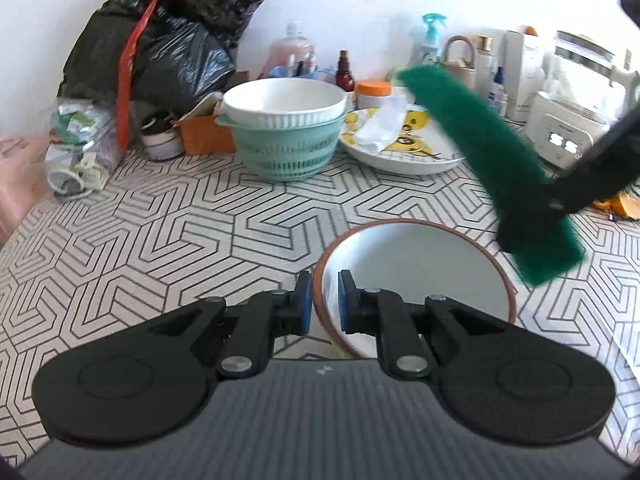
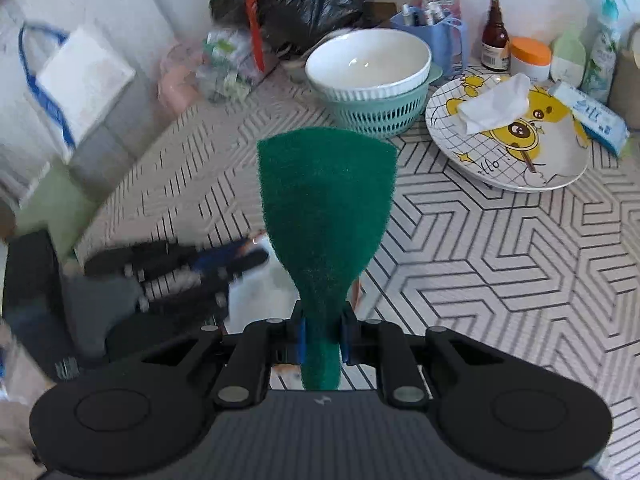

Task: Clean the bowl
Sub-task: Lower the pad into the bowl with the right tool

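A white bowl (image 1: 416, 276) with a brown rim rests on the patterned tabletop. My left gripper (image 1: 325, 304) is shut on its near-left rim, one blue pad inside the bowl and one outside. Above the bowl's right side hangs a green scouring pad (image 1: 480, 148), held by my right gripper (image 1: 560, 200), which comes in from the upper right. In the right wrist view my right gripper (image 2: 323, 336) is shut on the pad's narrow end, and the scouring pad (image 2: 326, 200) fans out ahead. It hides most of the bowl (image 2: 260, 292). The left gripper (image 2: 256, 254) shows blurred at the left.
A white ribbed bowl (image 1: 284, 104) sits in a teal colander (image 1: 288, 156) at the back. To its right, a cartoon plate (image 1: 400, 156) carries a crumpled tissue. A black rubbish bag (image 1: 168, 40), bottles and a white appliance (image 1: 568, 128) line the wall.
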`<state>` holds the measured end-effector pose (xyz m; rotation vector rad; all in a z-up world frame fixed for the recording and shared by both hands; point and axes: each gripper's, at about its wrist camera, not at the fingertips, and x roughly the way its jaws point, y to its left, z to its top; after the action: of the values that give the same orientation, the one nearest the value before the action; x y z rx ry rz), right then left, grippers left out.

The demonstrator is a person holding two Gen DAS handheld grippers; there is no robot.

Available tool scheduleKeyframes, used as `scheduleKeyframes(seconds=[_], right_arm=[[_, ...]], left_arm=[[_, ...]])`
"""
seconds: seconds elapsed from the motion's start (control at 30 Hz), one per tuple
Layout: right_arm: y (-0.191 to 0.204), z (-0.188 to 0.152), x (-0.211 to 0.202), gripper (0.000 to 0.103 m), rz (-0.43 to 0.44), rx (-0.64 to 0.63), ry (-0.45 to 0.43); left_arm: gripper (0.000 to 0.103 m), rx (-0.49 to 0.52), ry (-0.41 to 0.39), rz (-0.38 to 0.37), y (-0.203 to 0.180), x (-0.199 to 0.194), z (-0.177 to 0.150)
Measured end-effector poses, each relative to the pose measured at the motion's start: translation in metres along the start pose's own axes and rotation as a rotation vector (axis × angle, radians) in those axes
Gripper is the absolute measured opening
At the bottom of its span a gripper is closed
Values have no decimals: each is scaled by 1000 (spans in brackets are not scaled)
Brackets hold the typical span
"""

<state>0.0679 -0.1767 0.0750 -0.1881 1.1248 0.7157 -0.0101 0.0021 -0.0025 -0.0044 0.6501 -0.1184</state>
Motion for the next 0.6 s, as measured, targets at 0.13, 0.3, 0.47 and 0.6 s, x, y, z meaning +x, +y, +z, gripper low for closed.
scheduleKeyframes(seconds=[0.13,0.3,0.47,0.6], right_arm=[[16,0,13,16,-33,-92,79],[31,2,28,25,-68,-187,137],[38,7,33,50,-122,-235,154],[39,6,37,55,-132,-262,162]], left_arm=[[13,-52,18,-45,10,3,4],[13,-93,34,-61,18,3,4],[14,-113,20,-72,24,-5,5],[16,-139,28,-88,30,-7,8]])
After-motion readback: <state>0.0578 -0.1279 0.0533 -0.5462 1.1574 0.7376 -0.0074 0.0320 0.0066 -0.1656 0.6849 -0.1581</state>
